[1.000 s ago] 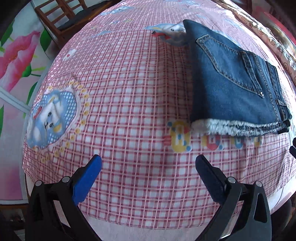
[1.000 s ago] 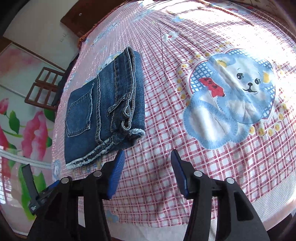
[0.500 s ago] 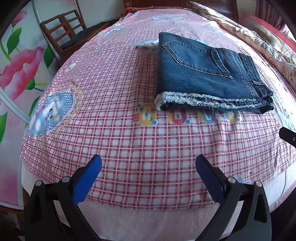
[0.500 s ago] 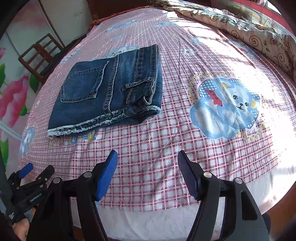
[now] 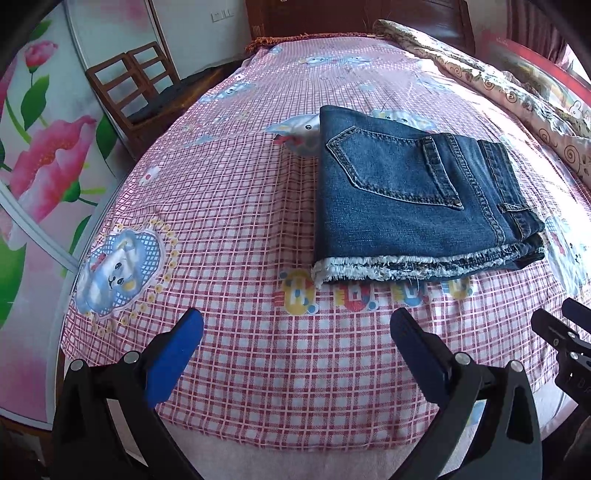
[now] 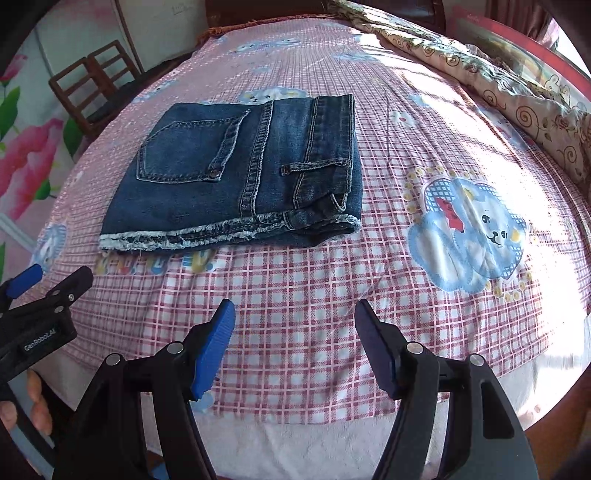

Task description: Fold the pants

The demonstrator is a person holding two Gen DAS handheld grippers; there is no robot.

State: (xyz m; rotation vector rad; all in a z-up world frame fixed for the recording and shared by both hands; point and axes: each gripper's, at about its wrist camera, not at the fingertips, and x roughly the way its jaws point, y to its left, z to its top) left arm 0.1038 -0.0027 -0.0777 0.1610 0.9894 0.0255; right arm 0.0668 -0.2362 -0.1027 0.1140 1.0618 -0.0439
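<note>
Pretty clearly a bedroom in someone's home. There's a bed with a pink checked sheet [image 5: 258,369] printed with cartoon bears, a swirl-patterned quilt [image 6: 517,107] bunched along the far side, and a dark wooden headboard [image 5: 354,18]. A wooden chair [image 5: 136,92] stands beside a sliding wardrobe door with big pink flowers [image 5: 48,155].

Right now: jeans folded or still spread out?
Folded. The jeans lie in a compact stacked rectangle on the bedsheet, frayed hems layered along the near edge, back pocket on top. Neither gripper touches them.
</note>
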